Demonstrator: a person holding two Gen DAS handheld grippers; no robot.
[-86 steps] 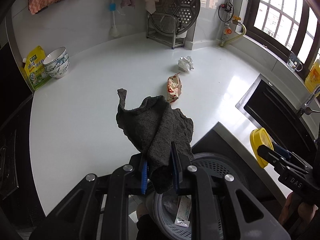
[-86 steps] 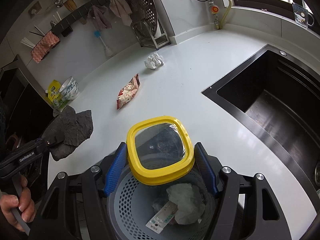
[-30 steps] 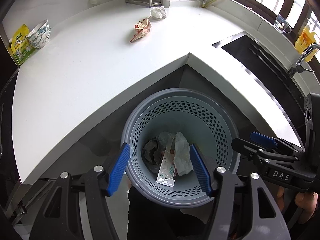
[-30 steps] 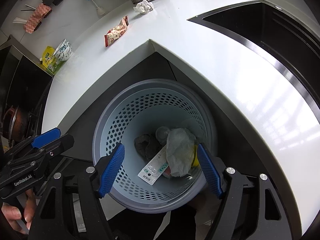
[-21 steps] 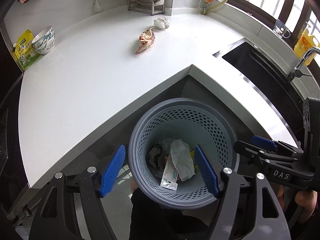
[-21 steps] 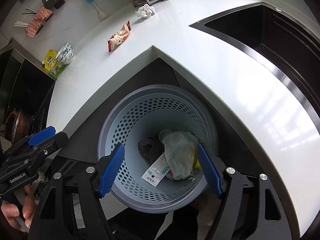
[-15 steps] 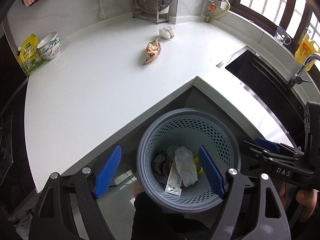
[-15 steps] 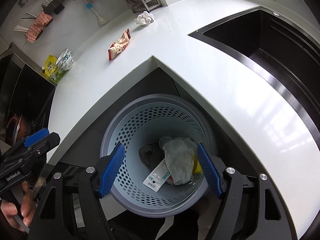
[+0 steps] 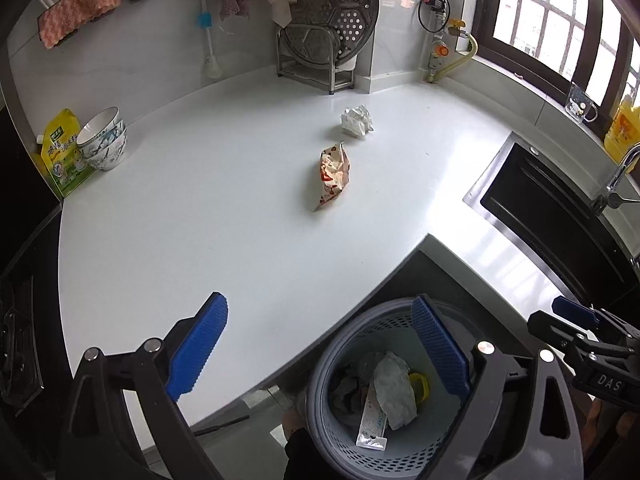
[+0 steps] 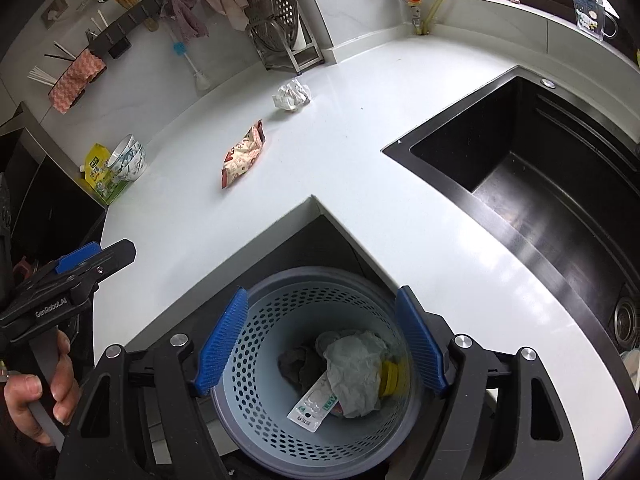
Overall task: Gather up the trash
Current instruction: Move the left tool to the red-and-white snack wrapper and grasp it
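Observation:
A red and white snack wrapper point(image 9: 333, 174) and a crumpled white paper ball point(image 9: 357, 121) lie on the white counter point(image 9: 200, 216); both also show in the right wrist view, the wrapper point(image 10: 243, 154) and the paper ball point(image 10: 292, 95). A grey perforated trash basket point(image 10: 280, 432) stands below the counter's inner corner and holds a dark cloth, crumpled paper, a yellow lid and a white packet. My left gripper point(image 9: 320, 348) is open and empty above the counter edge and basket point(image 9: 328, 432). My right gripper point(image 10: 320, 340) is open and empty over the basket.
A black sink point(image 10: 540, 184) lies on the right. Stacked bowls point(image 9: 102, 144) and a yellow-green pouch point(image 9: 60, 152) stand at the counter's left end. A metal rack with a steamer plate point(image 9: 328, 40) stands at the back wall. A stove point(image 9: 16, 340) is at the left.
The cloth and the yellow lid, held earlier, now lie in the basket. Both open grippers have risen and tilted up, so more counter shows.

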